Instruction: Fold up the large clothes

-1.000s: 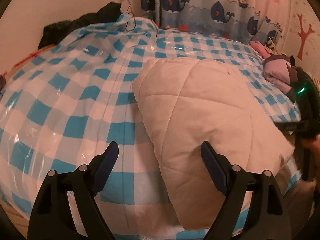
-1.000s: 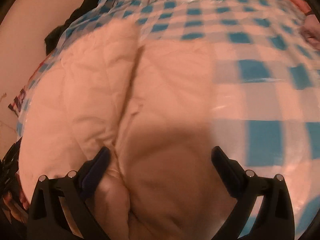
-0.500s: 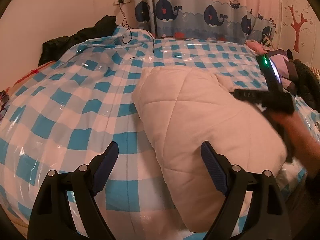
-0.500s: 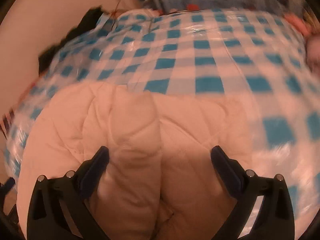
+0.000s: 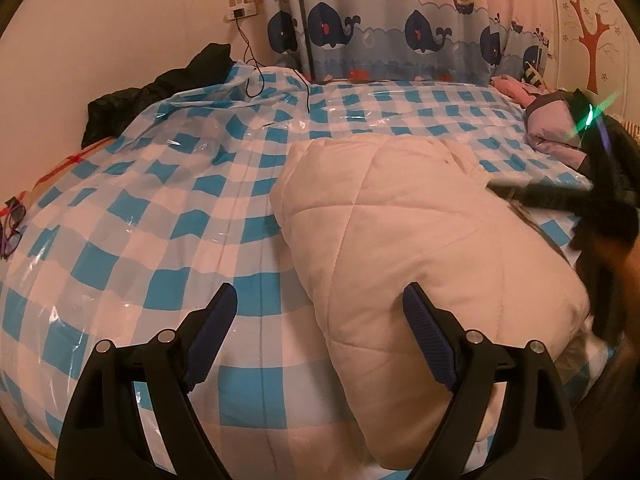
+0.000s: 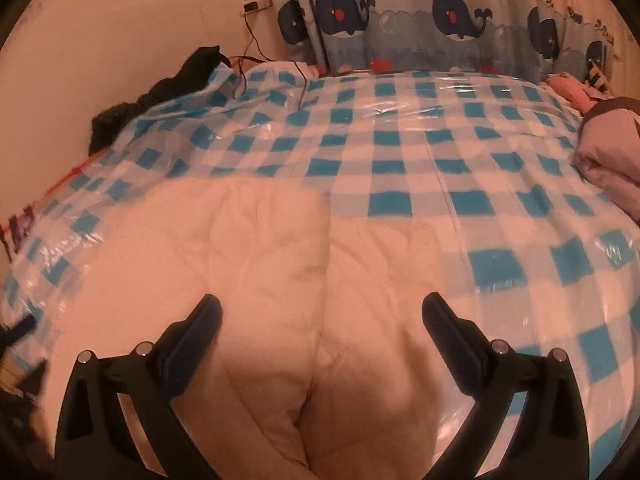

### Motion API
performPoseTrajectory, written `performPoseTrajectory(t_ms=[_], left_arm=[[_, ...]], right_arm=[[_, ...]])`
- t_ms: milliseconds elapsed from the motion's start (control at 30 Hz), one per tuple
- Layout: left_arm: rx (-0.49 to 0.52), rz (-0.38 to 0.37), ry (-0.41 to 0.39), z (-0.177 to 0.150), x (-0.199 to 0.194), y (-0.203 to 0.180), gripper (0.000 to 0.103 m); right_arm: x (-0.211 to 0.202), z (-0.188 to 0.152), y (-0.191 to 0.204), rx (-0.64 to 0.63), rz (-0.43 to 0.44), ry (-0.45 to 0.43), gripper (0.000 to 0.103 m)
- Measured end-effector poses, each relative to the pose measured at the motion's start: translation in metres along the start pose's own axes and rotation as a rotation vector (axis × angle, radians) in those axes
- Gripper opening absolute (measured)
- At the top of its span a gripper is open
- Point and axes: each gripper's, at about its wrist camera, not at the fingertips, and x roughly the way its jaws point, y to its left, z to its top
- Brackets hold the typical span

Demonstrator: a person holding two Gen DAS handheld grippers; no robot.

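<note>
Left tool released, jaws wide apart, nothing between them; hovers above near edge of bed. Right tool also released, jaws spread, hovering over the coat, not gripping it.

Coat is white, quilted, puffy, folded into a thick bundle lying on bed's checked blue-white plastic cover. In left view it sits right of centre, running from mid-bed toward the near edge; the left tool's right finger overlaps it in the picture, contact can't be told. In right view a deep crease runs down the middle of the bundle between two padded halves, just between the jaws.

Right tool's body shows at the right edge of left view, blurred, green light on it, above the coat's right side.

Black garment at bed's far left by the wall. Pink-lilac clothes at far right. Whale curtain behind. Glasses at left edge
</note>
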Motion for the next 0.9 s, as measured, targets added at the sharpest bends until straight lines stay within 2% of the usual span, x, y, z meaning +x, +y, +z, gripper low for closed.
performPoseTrajectory(t_ms=[67,133,267,467,567,633,700,767,833,900], left_arm=[[-0.003,-0.010,0.003,0.000,0.002,0.000,0.082],[-0.010,-0.008,-0.002,0.000,0.002,0.000,0.082],[-0.014,0.014,-0.006,-0.001,0.001,0.002,0.082],[0.004,0.053,-0.019,-0.002,-0.004,0.000,0.082],[0.004,0.052,-0.020,-0.002,-0.005,0.000,0.082],[0.008,0.041,-0.018,-0.002,-0.004,0.000,0.082],[0.016,0.055,-0.023,-0.003,-0.006,-0.002,0.082],[0.018,0.066,-0.026,-0.003,-0.007,0.000,0.082],[-0.010,0.042,-0.016,-0.002,-0.007,0.006,0.082],[-0.079,-0.024,0.014,-0.001,-0.004,0.018,0.082]], right_arm=[[0.012,-0.009,-0.011,0.047,0.047,-0.020,0.097],[0.015,-0.005,-0.017,0.067,0.077,0.018,0.097],[-0.001,0.006,-0.013,0.014,0.055,0.057,0.097],[-0.045,-0.002,-0.017,0.005,0.077,0.038,0.097],[-0.030,-0.021,-0.013,-0.046,0.043,0.117,0.097],[-0.021,-0.027,-0.020,0.001,0.070,0.154,0.097],[-0.029,-0.021,-0.022,0.016,0.056,0.167,0.097],[-0.045,-0.018,-0.026,0.041,0.058,0.121,0.097],[-0.050,-0.021,-0.037,0.114,0.085,0.142,0.097],[-0.047,-0.030,-0.046,0.157,0.103,0.179,0.097]])
